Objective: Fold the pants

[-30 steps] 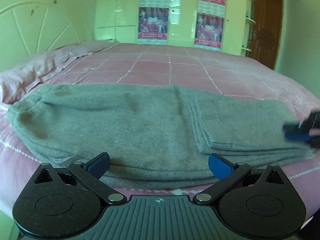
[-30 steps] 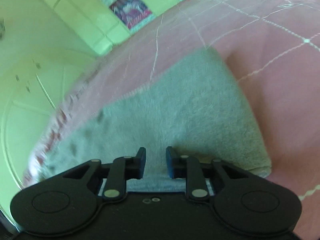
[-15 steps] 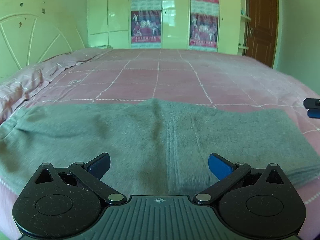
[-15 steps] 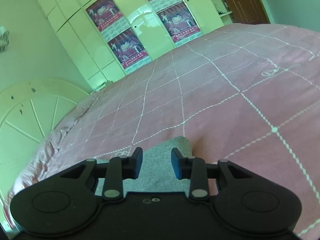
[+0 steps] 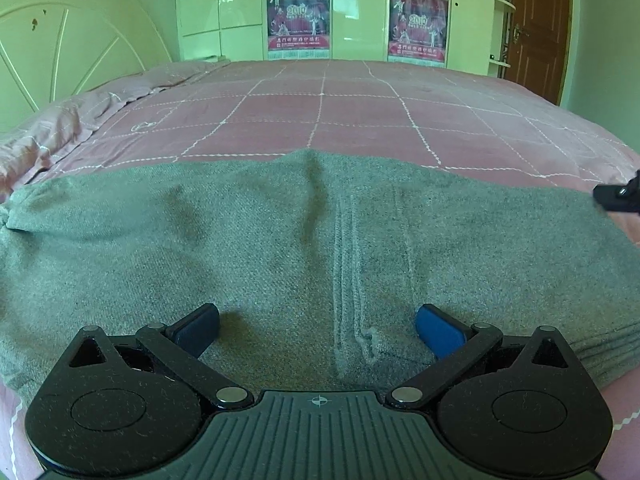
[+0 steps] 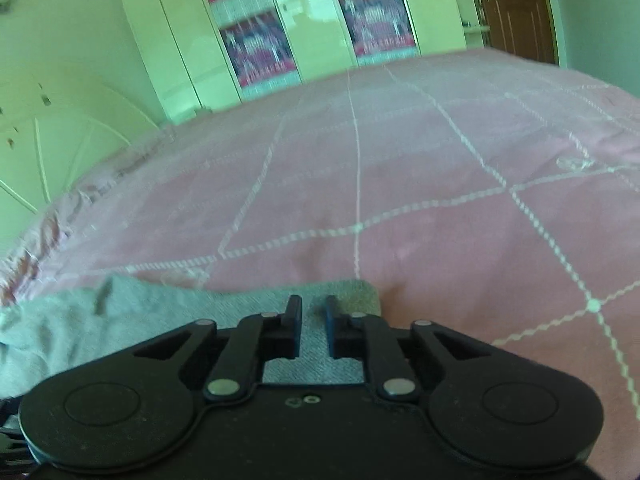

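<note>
The grey pants (image 5: 280, 248) lay folded across the near part of the pink checked bed (image 5: 360, 112), their stacked layered edges at the right end. The left tongs (image 5: 318, 322) hung over the middle of the cloth with the blue pads spread wide and nothing held between them. At the far right of that view a dark part of the right tongs (image 6: 313, 322) showed beside the pants' end. In its own view its jaws had just been closing to a narrow gap above the pants' corner, gripping no cloth that could be seen.
</note>
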The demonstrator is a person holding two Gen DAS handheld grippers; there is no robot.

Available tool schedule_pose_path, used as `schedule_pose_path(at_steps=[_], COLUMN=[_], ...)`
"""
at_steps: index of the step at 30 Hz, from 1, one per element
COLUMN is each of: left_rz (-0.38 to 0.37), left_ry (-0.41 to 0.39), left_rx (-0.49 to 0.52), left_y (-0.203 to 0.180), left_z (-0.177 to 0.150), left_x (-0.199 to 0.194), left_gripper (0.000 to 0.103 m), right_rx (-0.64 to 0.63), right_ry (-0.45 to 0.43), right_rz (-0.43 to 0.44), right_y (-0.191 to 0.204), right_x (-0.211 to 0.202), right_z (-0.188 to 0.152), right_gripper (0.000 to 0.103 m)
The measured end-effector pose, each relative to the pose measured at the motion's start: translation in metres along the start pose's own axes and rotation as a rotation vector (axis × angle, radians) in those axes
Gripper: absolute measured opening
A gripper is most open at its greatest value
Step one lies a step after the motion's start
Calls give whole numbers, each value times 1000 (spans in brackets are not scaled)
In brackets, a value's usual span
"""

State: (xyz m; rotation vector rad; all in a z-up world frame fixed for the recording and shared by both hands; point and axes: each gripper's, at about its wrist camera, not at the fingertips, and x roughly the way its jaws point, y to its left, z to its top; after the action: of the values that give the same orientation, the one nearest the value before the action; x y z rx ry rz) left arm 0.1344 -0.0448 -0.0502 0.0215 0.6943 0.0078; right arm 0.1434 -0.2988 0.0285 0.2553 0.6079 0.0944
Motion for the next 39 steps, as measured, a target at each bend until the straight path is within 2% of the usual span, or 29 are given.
schedule_pose_path(at_steps=[2,4,6,11,12,13,14,16,19,20,21,23,25,26,31,39], left_rz=[4,-2,-14,-16,-14,-14,-16,-15,-29,-38,-54,-69,-12,7,37,100], left_ry=[-4,2,13,4,1,-2,-3,-2,0,-1,1,-5,-82,-95,-53,-2], left_rx=[0,-2,-5,-6,-5,-4,-4,-1,4,1,-2,-14,12,12,-40,-112], left_y=[-2,-1,2,2,2,2,2,2,6,7,11,21,33,40,95,154], left_z=[-1,1,3,2,1,0,0,0,2,2,3,8,5,3,-10,-29], left_x=[-1,-1,0,0,0,0,0,0,1,1,-1,-13,-39,-49,-71,-67], left_gripper=[103,103,103,103,103,103,103,103,103,103,103,103,103,103,103,103], right_rx=[-7,3,-2,-8,-19,-37,-53,-57,-50,-75,-105,-93,-29,2,44,31], right_ry=[19,146,120,-20,-1,65,108,83,4,23,89,83,92,89,85,88], right_rz=[-23,-49,-50,49,71,70,42,24,71,65,45,41,65,77,87,66], right_y=[-3,-12,-15,-13,-11,-11,-10,-4,3,6,9,7,-1,-6,-12,-5], right_x=[1,19,8,-60,-64,-62,-57,-62,-77,-75,-66,-63,-64,-64,-64,-64], right_z=[-2,-8,-11,-34,-45,-56,-66,-60,-52,-55,-64,-71,-66,-67,-69,-72], right_gripper=[12,13,13,12,11,9,9,10,15,15,15,15,15,15,15,16])
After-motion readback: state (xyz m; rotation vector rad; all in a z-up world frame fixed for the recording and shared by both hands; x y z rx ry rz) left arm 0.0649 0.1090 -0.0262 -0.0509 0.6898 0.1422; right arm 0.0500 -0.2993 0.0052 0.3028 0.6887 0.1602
